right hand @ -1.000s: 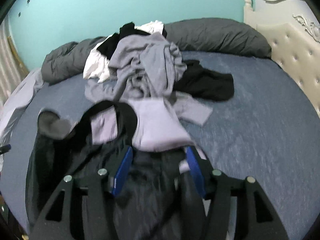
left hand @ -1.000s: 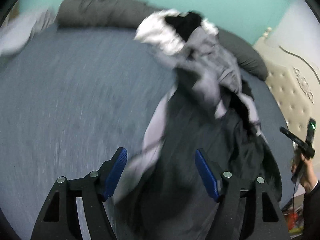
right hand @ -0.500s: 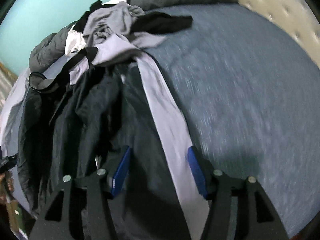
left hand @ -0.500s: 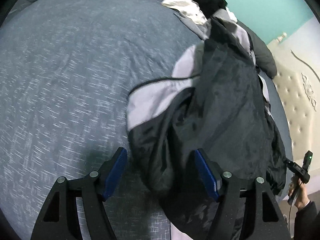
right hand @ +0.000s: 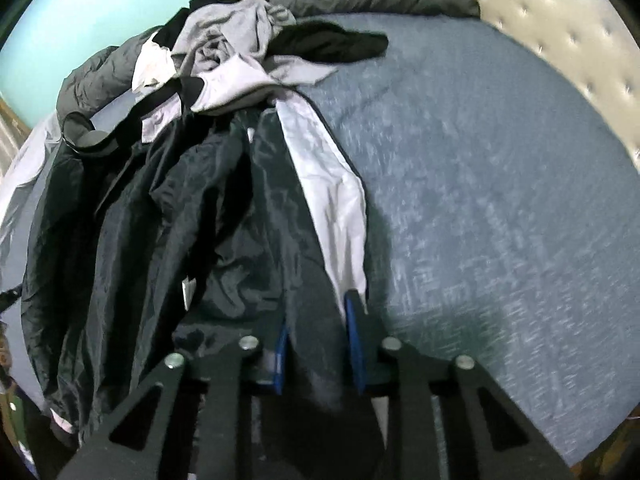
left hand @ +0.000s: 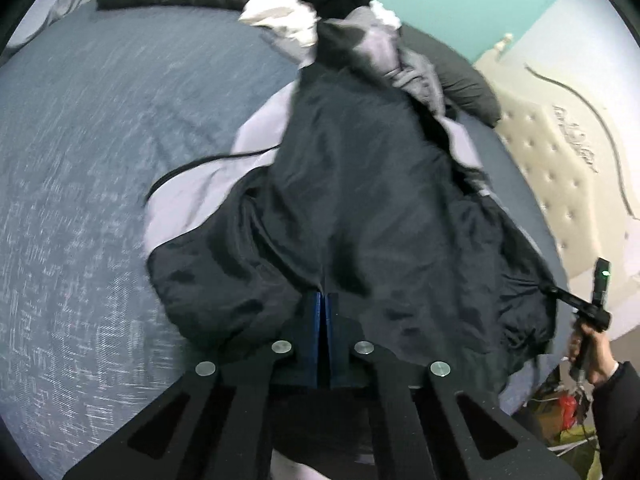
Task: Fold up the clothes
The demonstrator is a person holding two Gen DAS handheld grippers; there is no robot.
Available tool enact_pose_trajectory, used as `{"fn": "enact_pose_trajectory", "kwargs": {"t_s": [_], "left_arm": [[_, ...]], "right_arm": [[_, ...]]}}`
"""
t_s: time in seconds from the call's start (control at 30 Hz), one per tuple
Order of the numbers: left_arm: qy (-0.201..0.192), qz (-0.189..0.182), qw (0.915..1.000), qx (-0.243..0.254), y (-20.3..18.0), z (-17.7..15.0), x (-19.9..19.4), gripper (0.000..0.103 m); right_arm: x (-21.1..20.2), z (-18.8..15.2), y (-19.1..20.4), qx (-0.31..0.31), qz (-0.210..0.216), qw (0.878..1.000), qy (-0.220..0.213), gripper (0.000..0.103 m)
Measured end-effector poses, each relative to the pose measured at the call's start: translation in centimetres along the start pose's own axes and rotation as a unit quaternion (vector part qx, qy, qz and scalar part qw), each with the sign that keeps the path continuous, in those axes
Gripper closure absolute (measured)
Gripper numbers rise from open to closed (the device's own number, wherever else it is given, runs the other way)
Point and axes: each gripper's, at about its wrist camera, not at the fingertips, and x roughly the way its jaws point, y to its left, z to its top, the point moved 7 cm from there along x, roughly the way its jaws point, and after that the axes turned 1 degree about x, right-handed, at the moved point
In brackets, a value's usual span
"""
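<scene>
Black jacket [left hand: 360, 208] runs lengthwise toward the headboard [left hand: 568, 168]; both grippers clamp its hem.

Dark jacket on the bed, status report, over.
Left tool shut on the dark jacket. Right tool closing, jacket fabric between its pads. Clothes pile overlaps the jacket's far end.

Both grippers are now lower and closer to the dark jacket [left hand: 360, 200] than 1 second ago. The left gripper [left hand: 324, 300], previously wide open, is now fully closed on the jacket's edge. The right gripper [right hand: 320, 320] is closing, with a fold of jacket fabric between its pads.
</scene>
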Motion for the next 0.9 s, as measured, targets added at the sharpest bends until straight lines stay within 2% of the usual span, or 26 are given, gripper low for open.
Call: {"fn": "enact_pose_trajectory", "kwargs": {"t_s": [0.13, 0.27, 0.47, 0.57, 0.67, 0.73, 0.8, 0.87, 0.9], "left_arm": [[-0.008, -0.030, 0.9994, 0.015, -3.6, 0.9, -0.1, 0.103], [-0.007, -0.025, 0.9990, 0.038, -5.9, 1.5, 0.7, 0.103], [-0.039, 0.010, 0.9990, -0.021, -0.6, 3.5, -2.6, 0.103], [-0.048, 0.026, 0.9975, -0.045, 2.2, 3.4, -4.4, 0.103], [-0.051, 0.046, 0.9958, -0.061, 4.6, 3.3, -5.8, 0.103], [-0.051, 0.055, 0.9948, -0.068, 6.1, 3.0, -6.4, 0.102], [-0.048, 0.061, 0.9940, -0.077, 7.5, 2.5, -6.6, 0.099], [-0.042, 0.065, 0.9933, -0.086, 8.9, 2.2, -6.6, 0.078], [-0.040, 0.068, 0.9928, -0.090, 9.6, 2.1, -6.5, 0.074]], "right_arm": [[-1.0, 0.2, 0.4, -0.014, -0.008, 1.000, -0.011, 0.089], [-2.0, 0.7, 1.7, -0.022, -0.003, 1.000, -0.020, 0.093], [-3.3, 1.0, 6.4, -0.076, 0.007, 0.996, -0.037, 0.097], [-2.7, 0.5, 11.8, -0.119, 0.028, 0.992, -0.037, 0.097], [-0.4, -2.1, 19.8, -0.188, 0.071, 0.980, 0.001, 0.097], [1.2, -3.9, 23.8, -0.215, 0.098, 0.971, 0.031, 0.097], [2.3, -5.0, 25.8, -0.218, 0.116, 0.967, 0.054, 0.095], [2.9, -5.7, 26.8, -0.212, 0.132, 0.966, 0.071, 0.094], [2.6, -5.6, 26.5, -0.199, 0.141, 0.967, 0.073, 0.094]]}}
